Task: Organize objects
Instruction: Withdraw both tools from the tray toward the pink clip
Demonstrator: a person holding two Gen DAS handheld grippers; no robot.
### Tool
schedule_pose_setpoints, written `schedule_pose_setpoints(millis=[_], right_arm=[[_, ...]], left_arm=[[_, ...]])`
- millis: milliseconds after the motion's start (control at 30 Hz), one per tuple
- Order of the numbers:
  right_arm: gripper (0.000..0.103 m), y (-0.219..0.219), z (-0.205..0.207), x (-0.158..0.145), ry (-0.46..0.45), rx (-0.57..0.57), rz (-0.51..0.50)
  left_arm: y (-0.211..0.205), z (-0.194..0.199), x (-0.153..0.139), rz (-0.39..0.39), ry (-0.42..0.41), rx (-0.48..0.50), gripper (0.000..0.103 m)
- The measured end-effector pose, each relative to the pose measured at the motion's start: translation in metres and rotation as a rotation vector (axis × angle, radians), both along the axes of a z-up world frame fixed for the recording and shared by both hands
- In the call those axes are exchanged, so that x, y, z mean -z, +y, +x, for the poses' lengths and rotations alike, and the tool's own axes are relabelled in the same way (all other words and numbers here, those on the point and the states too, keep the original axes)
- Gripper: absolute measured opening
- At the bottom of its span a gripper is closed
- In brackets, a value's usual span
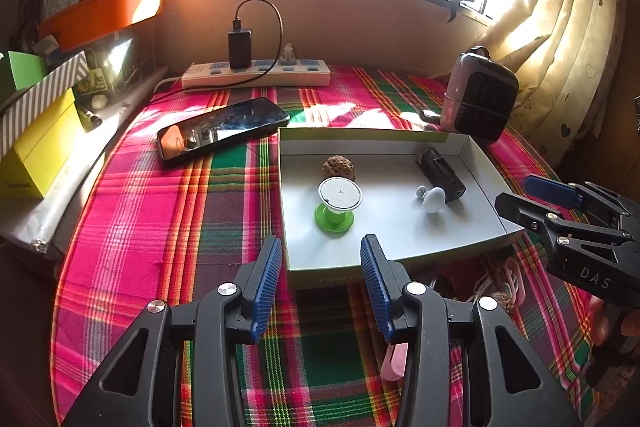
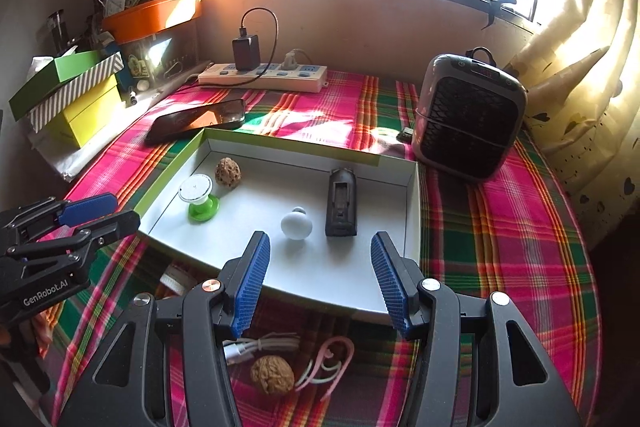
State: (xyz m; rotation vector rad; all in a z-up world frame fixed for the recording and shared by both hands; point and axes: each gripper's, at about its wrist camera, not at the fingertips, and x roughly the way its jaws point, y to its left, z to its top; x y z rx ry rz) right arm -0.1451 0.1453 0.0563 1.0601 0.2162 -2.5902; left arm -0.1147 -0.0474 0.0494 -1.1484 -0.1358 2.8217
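Note:
A shallow white box (image 1: pixel 472 239) (image 2: pixel 412 203) lies on the plaid cloth. In it are a walnut (image 1: pixel 339 167) (image 2: pixel 227 172), a green and white spool (image 1: pixel 337 205) (image 2: pixel 199 197), a white knob (image 1: pixel 433 199) (image 2: pixel 296 225) and a black device (image 1: pixel 440 173) (image 2: pixel 341 203). My left gripper (image 1: pixel 321 281) is open and empty over the box's near left corner. My right gripper (image 2: pixel 319 277) is open and empty over the box's near edge. In front of the box lie a second walnut (image 2: pixel 272 374), a white cable (image 2: pixel 260 345) and a pink looped cord (image 2: pixel 334 359).
A phone (image 1: pixel 222 131) (image 2: pixel 196 123) lies left of the box. A power strip (image 1: pixel 256 73) (image 2: pixel 262 75) with a charger sits at the back wall. A small heater (image 1: pixel 480 97) (image 2: pixel 468 115) stands at the right. Stacked boxes (image 2: pixel 76 99) sit at the left.

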Motion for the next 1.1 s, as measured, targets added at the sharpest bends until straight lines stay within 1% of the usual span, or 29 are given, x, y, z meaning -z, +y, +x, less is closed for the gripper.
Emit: schedule_pose_setpoints(millis=[233, 467, 700, 900, 967, 1100], right_arm=[[0.054, 0.012, 0.013, 0.003, -0.001, 0.019, -0.02], [0.054, 0.024, 0.028, 0.011, -0.004, 0.032, -0.02], [0.054, 0.047, 0.039, 0.024, -0.036, 0.088, -0.024], [0.054, 0.056, 0.04, 0.031, -0.063, 0.111, -0.041], [0.054, 0.054, 0.038, 0.033, -0.074, 0.104, -0.049], [0.054, 0.049, 0.033, 0.038, -0.095, 0.095, -0.066]], left_arm=[[-0.002, 0.01, 0.005, 0.014, -0.007, 0.003, 0.04], [0.004, 0.022, 0.009, 0.029, -0.018, 0.044, 0.04], [0.012, 0.03, 0.021, 0.052, -0.055, 0.09, 0.04], [0.021, 0.034, 0.03, 0.059, -0.086, 0.128, 0.04], [0.024, 0.035, 0.031, 0.061, -0.088, 0.138, 0.043], [0.028, 0.037, 0.031, 0.056, -0.089, 0.15, 0.043]])
